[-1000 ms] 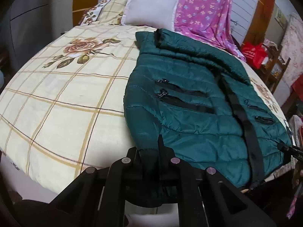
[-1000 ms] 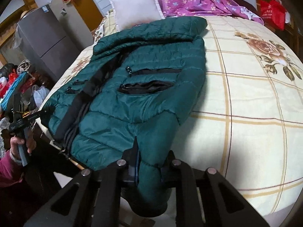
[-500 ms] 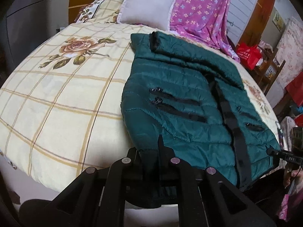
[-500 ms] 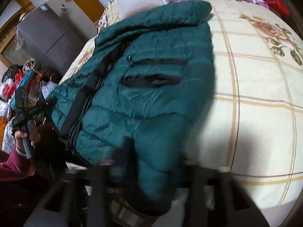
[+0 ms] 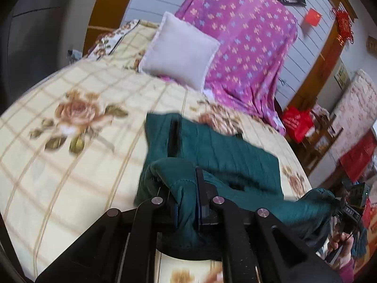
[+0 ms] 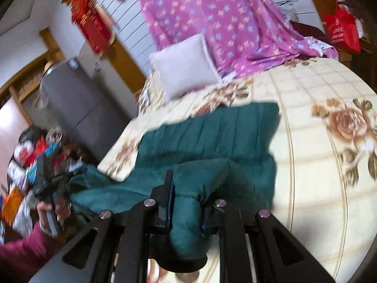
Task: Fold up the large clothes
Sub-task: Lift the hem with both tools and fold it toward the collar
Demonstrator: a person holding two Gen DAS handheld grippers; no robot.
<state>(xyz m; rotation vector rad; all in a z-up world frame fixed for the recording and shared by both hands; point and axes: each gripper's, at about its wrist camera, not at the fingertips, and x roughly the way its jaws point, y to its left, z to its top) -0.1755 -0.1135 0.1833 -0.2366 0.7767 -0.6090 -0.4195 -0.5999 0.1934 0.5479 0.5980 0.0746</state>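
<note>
A dark green quilted jacket (image 5: 223,148) lies on the bed; it also shows in the right wrist view (image 6: 212,132). My left gripper (image 5: 188,202) is shut on one corner of its hem, lifted above the bed. My right gripper (image 6: 186,202) is shut on the other hem corner, also lifted. The hem end hangs raised between the two grippers and the collar end still rests on the bedsheet. The other gripper shows at the edge of each view, holding the green cloth. Both views are blurred.
The bed has a cream checked sheet with roses (image 5: 77,113). A white pillow (image 5: 179,52) and a purple flowered blanket (image 5: 242,40) lie at the head. A grey cabinet (image 6: 77,99) and piled clothes (image 6: 30,151) stand beside the bed. A red bag (image 5: 297,122) is on the other side.
Both grippers have risen and moved toward the head of the bed, carrying the hem up and over the jacket. Less of the jacket's front lies flat.
</note>
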